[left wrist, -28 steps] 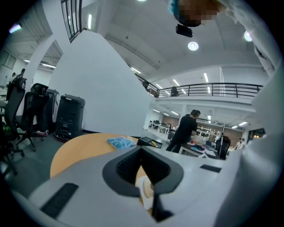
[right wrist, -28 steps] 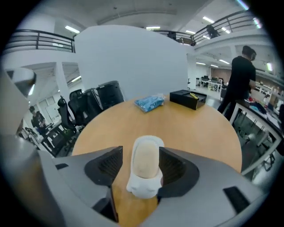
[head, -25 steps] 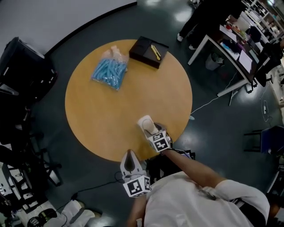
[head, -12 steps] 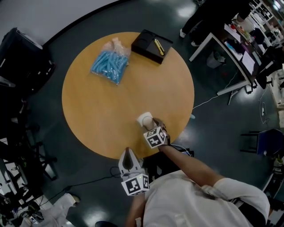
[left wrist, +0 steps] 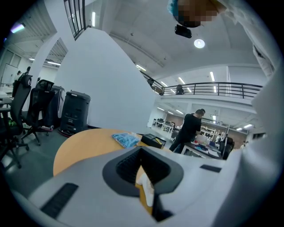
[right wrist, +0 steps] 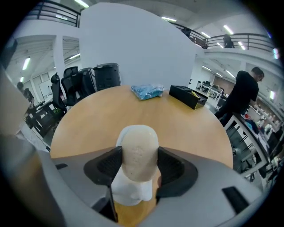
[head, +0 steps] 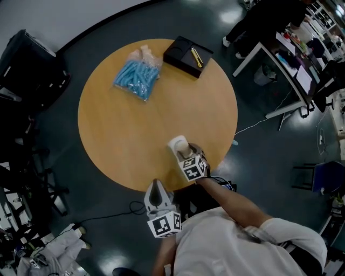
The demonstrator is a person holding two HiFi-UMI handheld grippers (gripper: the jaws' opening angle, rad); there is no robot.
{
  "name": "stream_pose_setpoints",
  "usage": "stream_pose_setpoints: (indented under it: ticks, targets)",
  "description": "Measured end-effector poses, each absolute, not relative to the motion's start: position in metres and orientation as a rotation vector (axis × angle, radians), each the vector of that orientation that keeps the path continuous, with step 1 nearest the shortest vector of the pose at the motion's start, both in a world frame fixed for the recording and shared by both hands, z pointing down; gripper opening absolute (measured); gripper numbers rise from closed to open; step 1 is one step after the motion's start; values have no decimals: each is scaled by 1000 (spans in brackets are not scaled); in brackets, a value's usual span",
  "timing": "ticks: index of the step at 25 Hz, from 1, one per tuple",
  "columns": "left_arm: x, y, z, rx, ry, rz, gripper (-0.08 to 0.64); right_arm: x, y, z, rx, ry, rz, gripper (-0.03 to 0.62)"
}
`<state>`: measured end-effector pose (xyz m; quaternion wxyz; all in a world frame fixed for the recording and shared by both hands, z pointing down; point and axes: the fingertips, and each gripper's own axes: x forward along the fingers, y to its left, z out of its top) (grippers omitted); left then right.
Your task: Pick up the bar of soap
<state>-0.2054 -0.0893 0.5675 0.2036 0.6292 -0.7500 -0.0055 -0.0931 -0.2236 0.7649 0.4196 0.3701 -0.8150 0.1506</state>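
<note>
The bar of soap (right wrist: 138, 150) is a cream oval block standing on end over a white piece (right wrist: 128, 190) on the round wooden table (head: 124, 135), near its front edge. My right gripper (right wrist: 140, 155) straddles it. Its jaws are closing, and both dark pads touch the soap's sides. In the head view the soap (head: 179, 144) shows just beyond the right gripper (head: 182, 151). My left gripper (head: 156, 190) hangs off the table's front edge, fingers together and nothing in them. In the left gripper view the left gripper (left wrist: 142, 153) points at the table.
A clear bag of blue pieces (head: 136, 78) and a black box (head: 187, 56) with a yellow item on it lie at the table's far side. Office chairs (head: 27, 81) stand to the left. A desk (head: 280, 64) and a standing person (head: 264, 16) are at the right.
The right gripper has stayed at the soap, only tilting and shifting slightly. The left gripper has hardly moved.
</note>
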Motion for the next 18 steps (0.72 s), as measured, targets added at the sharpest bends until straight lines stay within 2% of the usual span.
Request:
stream_pose_setpoints:
  ticks: [5, 12, 14, 18]
  targets:
    - [-200, -91, 556, 1796, -2103, -21, 6, -102, -215, 693, 931, -2350, 341, 261]
    - [-186, -105, 491, 1929, -2152, -124, 6, -83, -168, 475, 923, -2931, 188, 261]
    - [-181, -111, 477, 1961, -2162, -151, 6, -73, -158, 455, 936, -2983, 165, 261]
    - [-172, -111, 474, 1998, -2152, -137, 6, -63, -145, 475, 930, -2949, 200, 261]
